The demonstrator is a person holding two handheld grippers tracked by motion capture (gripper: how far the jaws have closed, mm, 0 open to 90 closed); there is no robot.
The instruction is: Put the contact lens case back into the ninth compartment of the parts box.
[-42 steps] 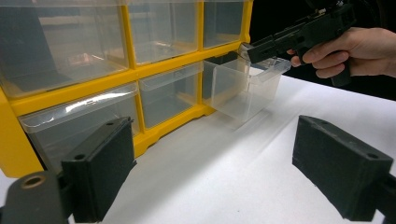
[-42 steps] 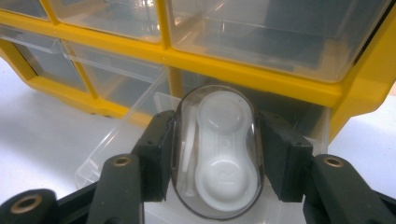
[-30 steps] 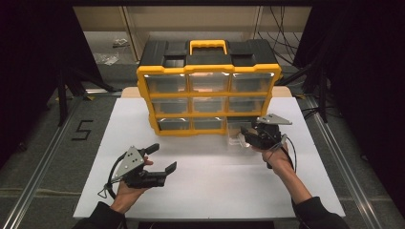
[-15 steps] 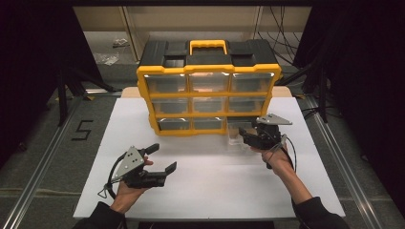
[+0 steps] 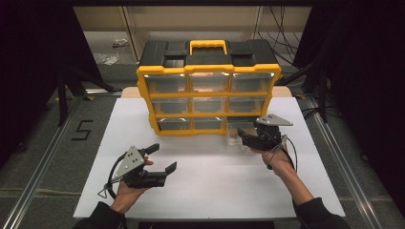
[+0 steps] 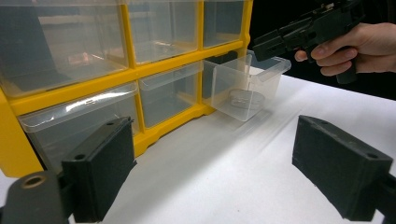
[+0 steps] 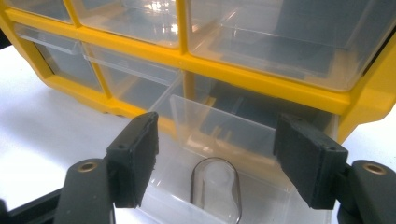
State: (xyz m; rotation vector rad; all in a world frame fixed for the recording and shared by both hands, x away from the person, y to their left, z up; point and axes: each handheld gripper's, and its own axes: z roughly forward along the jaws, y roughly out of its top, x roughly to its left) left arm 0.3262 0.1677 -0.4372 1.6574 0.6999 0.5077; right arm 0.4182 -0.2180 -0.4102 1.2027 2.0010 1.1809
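Observation:
A yellow and black organizer cabinet (image 5: 208, 68) with clear drawers stands at the back of the white table (image 5: 210, 186). Its bottom right drawer (image 5: 233, 130) is pulled out onto the table. My right gripper (image 5: 242, 139) is open and hovers just over that drawer (image 7: 224, 123), one jaw near each side. A small clear oval piece (image 7: 215, 187) lies in the drawer below my right gripper (image 7: 222, 163). My left gripper (image 5: 161, 158) is open and holds nothing, at the front left of the table. From my left gripper (image 6: 219, 172), the drawer (image 6: 243, 84) and the cabinet (image 6: 116, 84) are ahead.
The other drawers (image 5: 208, 103) are pushed in and look mostly empty. A yellow carry handle (image 5: 208, 46) tops the cabinet. Bare white table lies between the two hands. Metal rails (image 5: 43, 157) run along the floor on both sides.
My right gripper has crept slightly left and nearer, toward the pulled-out drawer. The left hand and its gripper have stayed in place.

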